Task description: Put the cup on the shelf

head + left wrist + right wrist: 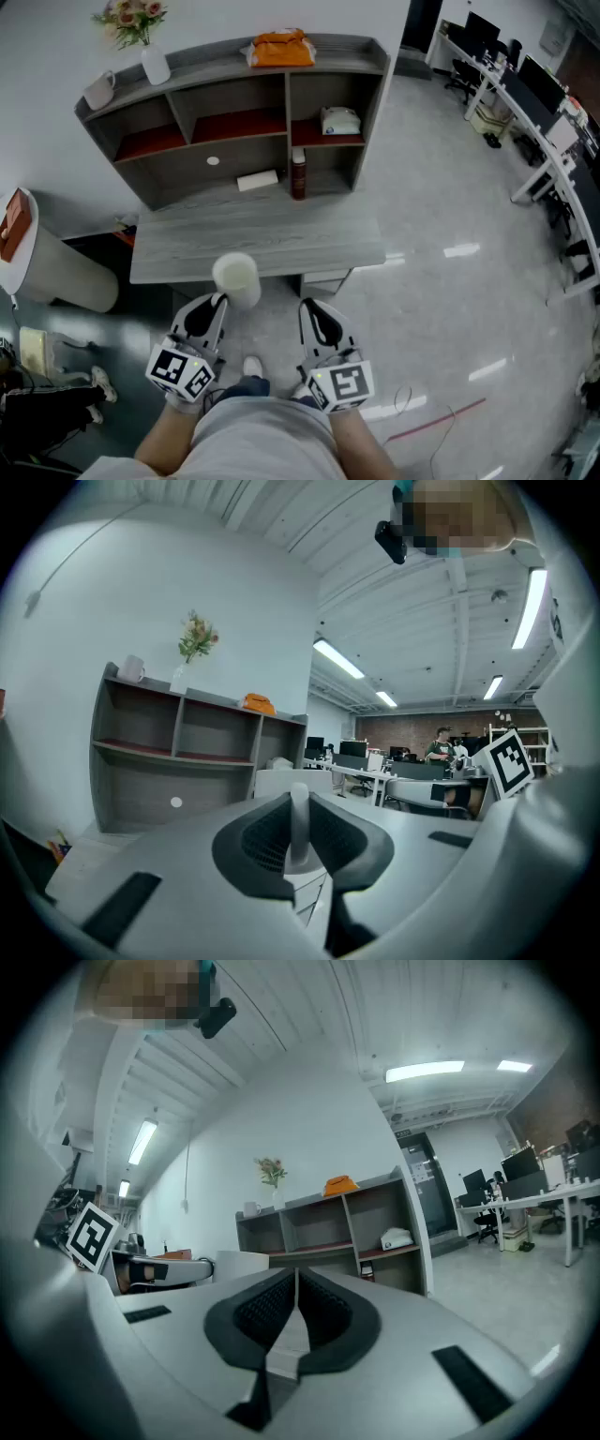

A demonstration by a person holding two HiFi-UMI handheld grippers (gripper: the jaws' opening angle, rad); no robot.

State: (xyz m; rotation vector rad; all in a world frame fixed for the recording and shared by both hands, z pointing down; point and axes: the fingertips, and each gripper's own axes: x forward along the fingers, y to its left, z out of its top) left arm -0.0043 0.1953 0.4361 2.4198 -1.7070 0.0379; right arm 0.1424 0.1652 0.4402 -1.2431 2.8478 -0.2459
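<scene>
Cup (236, 277) hangs at the tip of the left gripper (214, 302), over the near edge of the table (281, 234). The left gripper's fingers (267, 832) are clamped on the cup's thin white wall, and its long axis looks roughly upright. The right gripper (311, 307) is just to the right with its fingers pressed together on nothing. The relation that matters is that the shelf (206, 58) stands at the far side of the table, straight ahead of the cup and slightly left. Its open compartments face the person. The left gripper already holds the cup, so the carry likely runs forward across the bare tabletop. The 2 upper left compartments look empty, as far as can be seen.
</scene>
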